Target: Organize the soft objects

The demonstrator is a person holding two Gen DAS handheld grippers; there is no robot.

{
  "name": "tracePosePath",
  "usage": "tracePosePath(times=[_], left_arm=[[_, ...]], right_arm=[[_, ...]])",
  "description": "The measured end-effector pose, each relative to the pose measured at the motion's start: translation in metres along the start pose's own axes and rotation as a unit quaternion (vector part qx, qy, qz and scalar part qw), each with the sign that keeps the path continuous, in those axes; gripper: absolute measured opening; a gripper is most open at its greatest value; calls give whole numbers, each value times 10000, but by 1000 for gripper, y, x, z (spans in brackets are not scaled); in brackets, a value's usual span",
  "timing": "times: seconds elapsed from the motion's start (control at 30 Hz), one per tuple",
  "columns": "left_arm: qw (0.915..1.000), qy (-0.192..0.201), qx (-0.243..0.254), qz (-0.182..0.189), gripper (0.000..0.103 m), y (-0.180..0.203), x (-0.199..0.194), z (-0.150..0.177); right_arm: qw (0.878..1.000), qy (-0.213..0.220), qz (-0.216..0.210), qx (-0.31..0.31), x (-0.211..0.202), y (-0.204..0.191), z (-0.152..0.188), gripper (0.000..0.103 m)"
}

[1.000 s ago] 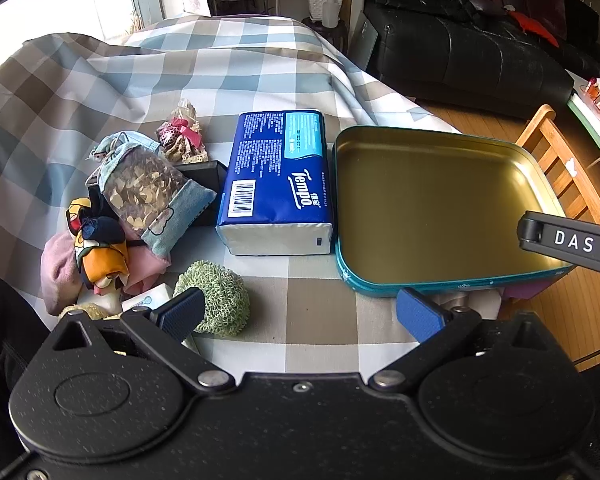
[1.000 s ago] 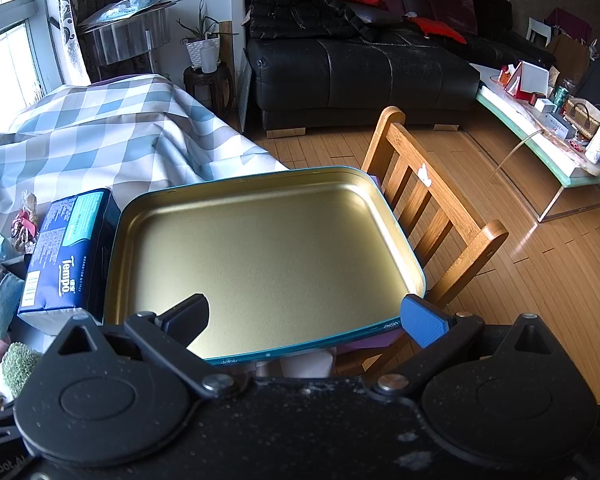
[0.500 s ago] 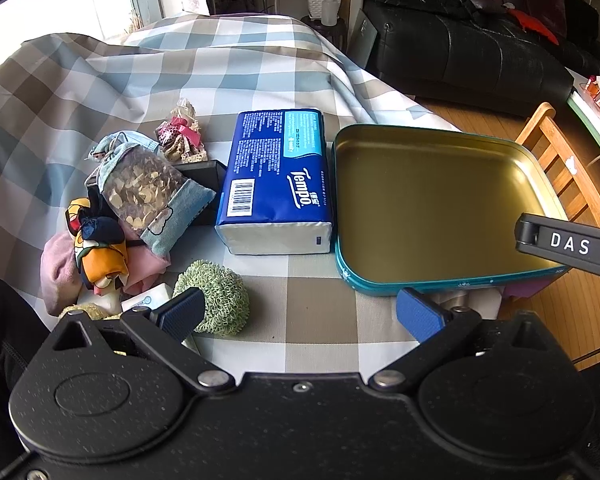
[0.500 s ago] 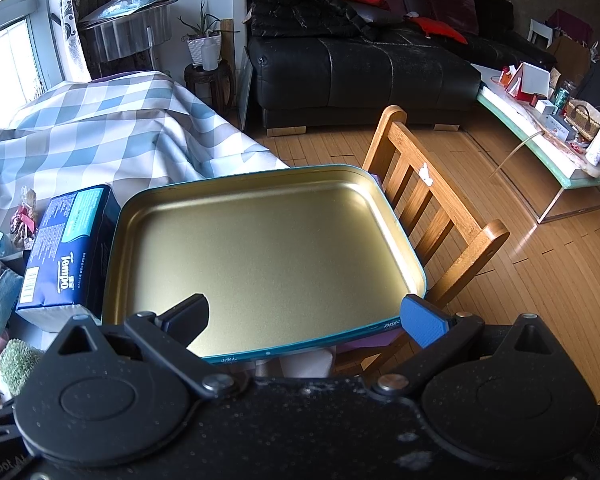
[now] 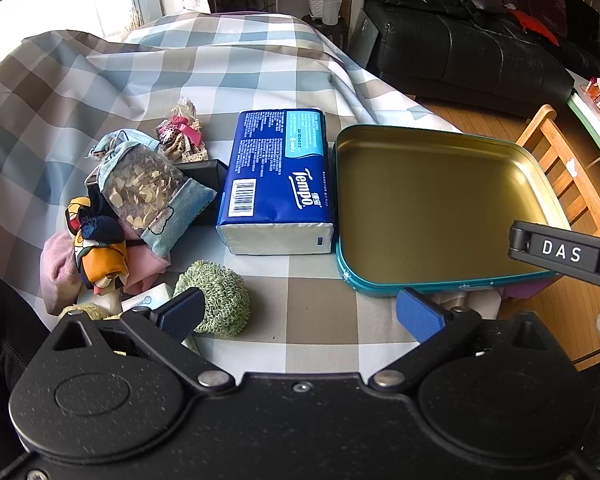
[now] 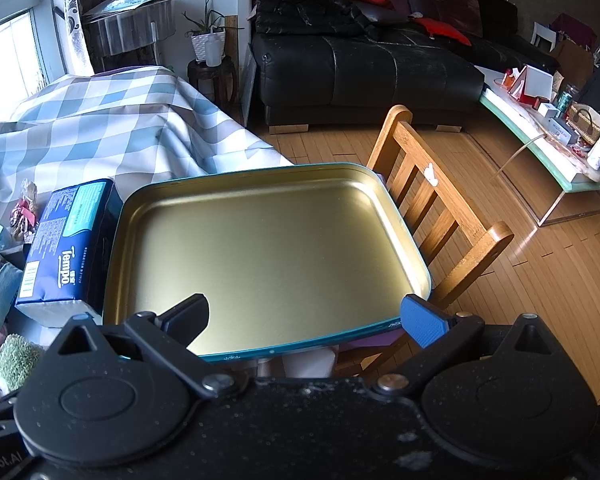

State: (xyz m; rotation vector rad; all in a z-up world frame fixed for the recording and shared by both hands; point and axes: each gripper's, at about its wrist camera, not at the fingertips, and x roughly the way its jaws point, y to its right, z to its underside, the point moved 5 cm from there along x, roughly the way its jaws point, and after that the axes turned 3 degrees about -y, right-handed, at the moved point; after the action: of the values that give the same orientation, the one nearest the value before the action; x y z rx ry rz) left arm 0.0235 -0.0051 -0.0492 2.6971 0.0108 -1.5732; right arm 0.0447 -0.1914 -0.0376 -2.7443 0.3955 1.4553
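A gold tin tray with a teal rim (image 5: 440, 284) (image 6: 268, 356) lies empty on the checked tablecloth. Left of it lies a blue Tempo tissue pack (image 5: 278, 176) (image 6: 66, 248). Further left is a heap of soft things: a green knitted ball (image 5: 220, 296) (image 6: 18, 358), a sachet of dried petals (image 5: 148, 192), a lace pouch with a pink bow (image 5: 182, 136), pink cloth (image 5: 58, 268) and an orange patterned cloth (image 5: 100, 256). My left gripper (image 5: 300, 314) hangs open over the near table edge, its left finger beside the green ball. My right gripper (image 6: 304, 318) stands open over the tray's near rim.
A wooden chair (image 6: 440, 216) stands just past the tray's right side. A black sofa (image 6: 360, 64) and a cluttered glass table (image 6: 552, 140) lie beyond on the wooden floor. A black box (image 5: 204, 172) sits behind the sachet. The right gripper's body (image 5: 564, 250) crosses the left view's right edge.
Almost nothing differs. The right wrist view has shifted slightly, so the tissue pack sits a touch further left. The left gripper and the objects stay where they were.
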Motion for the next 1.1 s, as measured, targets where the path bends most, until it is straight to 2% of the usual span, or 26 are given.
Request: tracePosePath(times=[0.7,1.1], left_arm=[[9995,-151,-263,-20,98,-20,7,-5],[9980,-258,-571,-107,98,-54,18,-7]], right_arm=[[9994,-17,-27,-337,-5,-20,0,102],[9966,-90,57,-821,1,-48,4,102]])
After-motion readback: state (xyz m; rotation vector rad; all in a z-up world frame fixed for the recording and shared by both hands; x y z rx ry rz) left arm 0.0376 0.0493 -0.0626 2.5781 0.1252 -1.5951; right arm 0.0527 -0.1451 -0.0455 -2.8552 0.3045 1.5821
